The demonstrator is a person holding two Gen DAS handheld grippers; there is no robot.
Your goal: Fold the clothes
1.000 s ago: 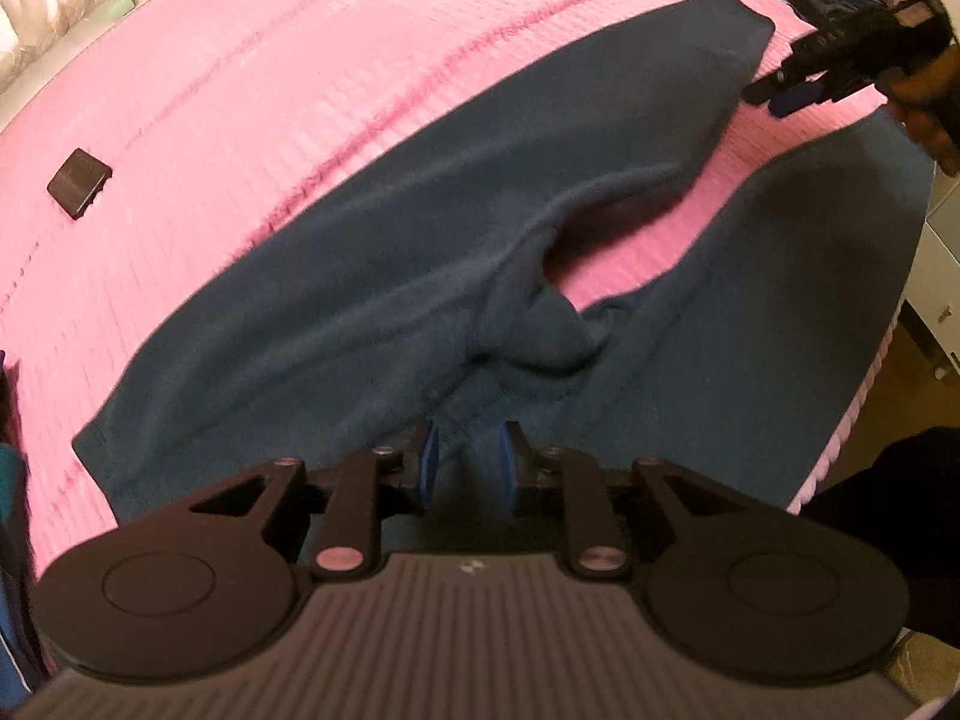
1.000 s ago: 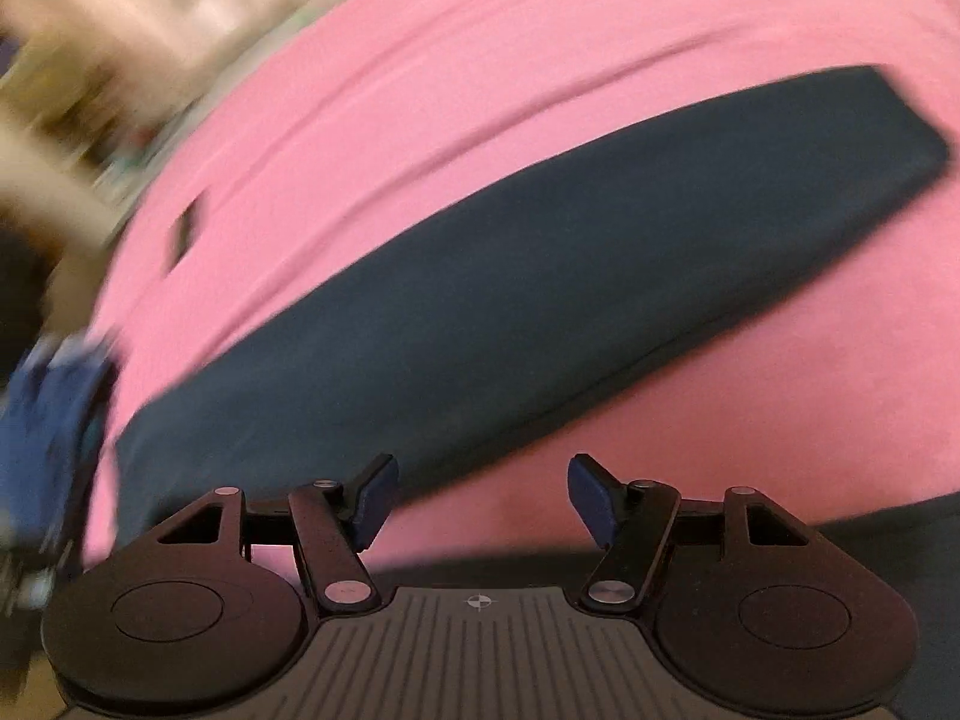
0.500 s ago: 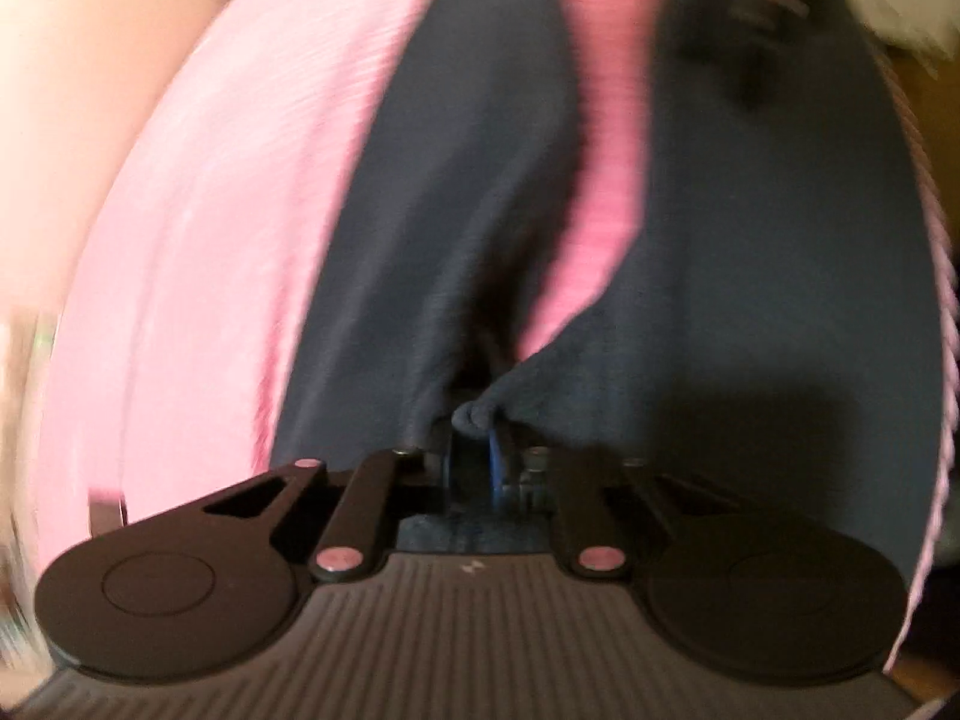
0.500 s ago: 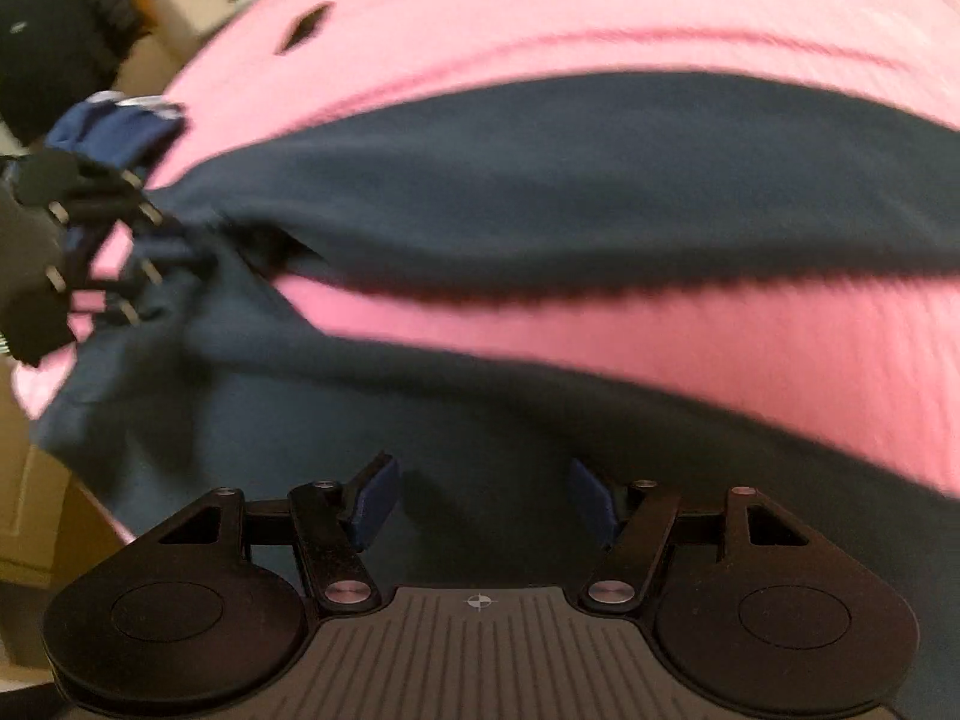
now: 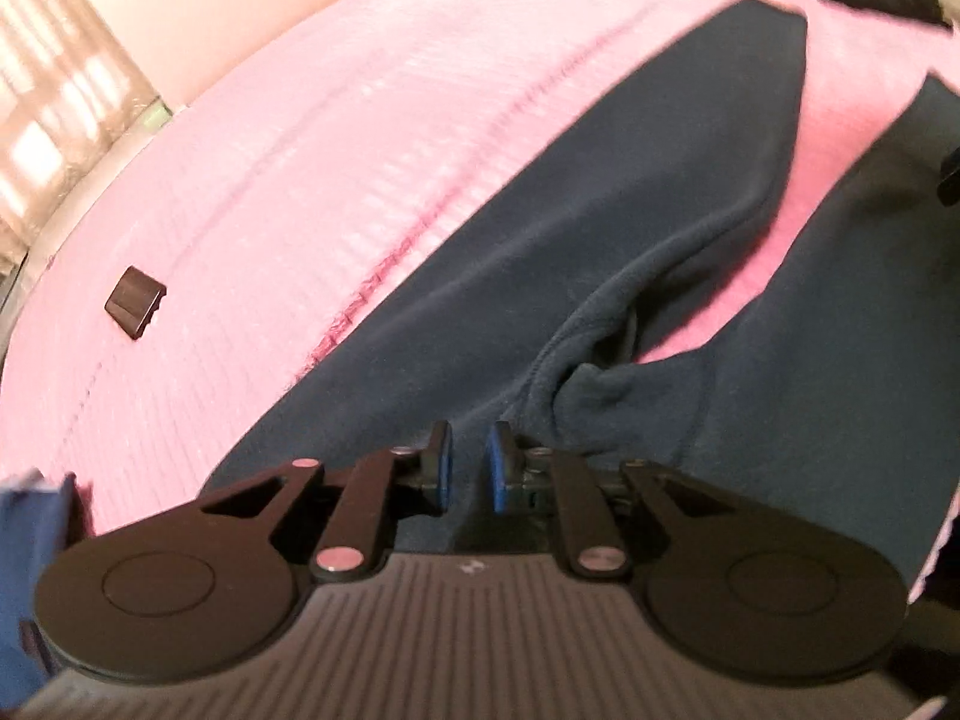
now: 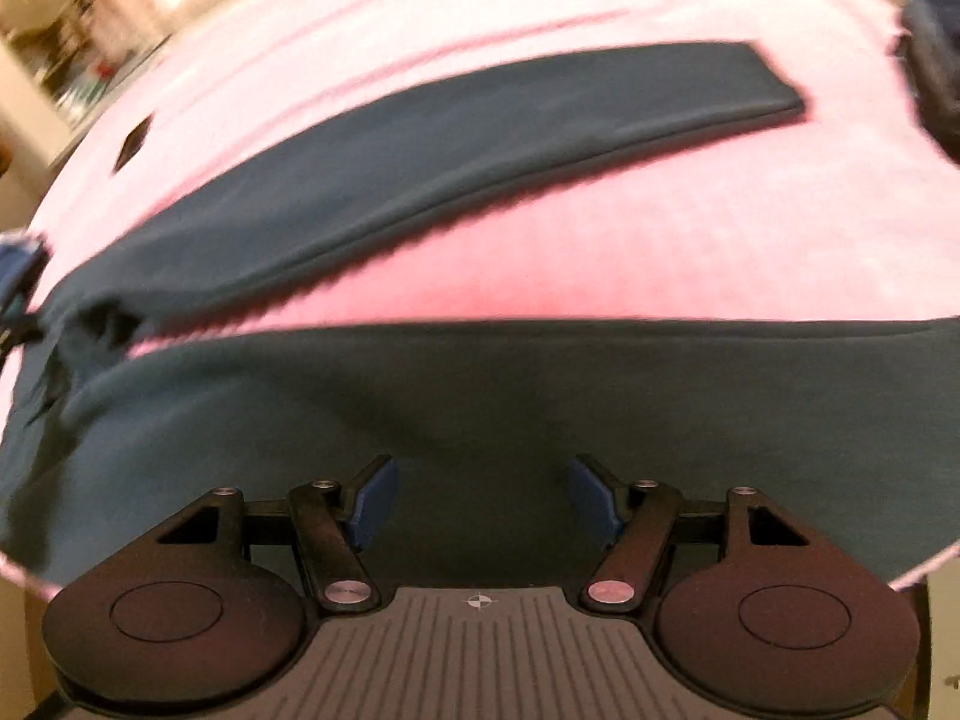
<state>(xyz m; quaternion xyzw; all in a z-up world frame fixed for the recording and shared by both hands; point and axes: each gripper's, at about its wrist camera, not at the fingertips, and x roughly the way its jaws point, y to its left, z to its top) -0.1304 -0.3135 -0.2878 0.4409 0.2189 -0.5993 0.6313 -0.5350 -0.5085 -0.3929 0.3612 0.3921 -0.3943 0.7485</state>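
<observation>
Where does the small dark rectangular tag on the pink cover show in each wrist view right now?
Left wrist: the dark tag lies at the left, on the pink cover, left of the navy trousers.
Right wrist: the same tag sits at the upper left, blurred, above the far trouser leg.
Shared landmark: the bunched crotch of the trousers, centre right in the left view, far left in the right view.
</observation>
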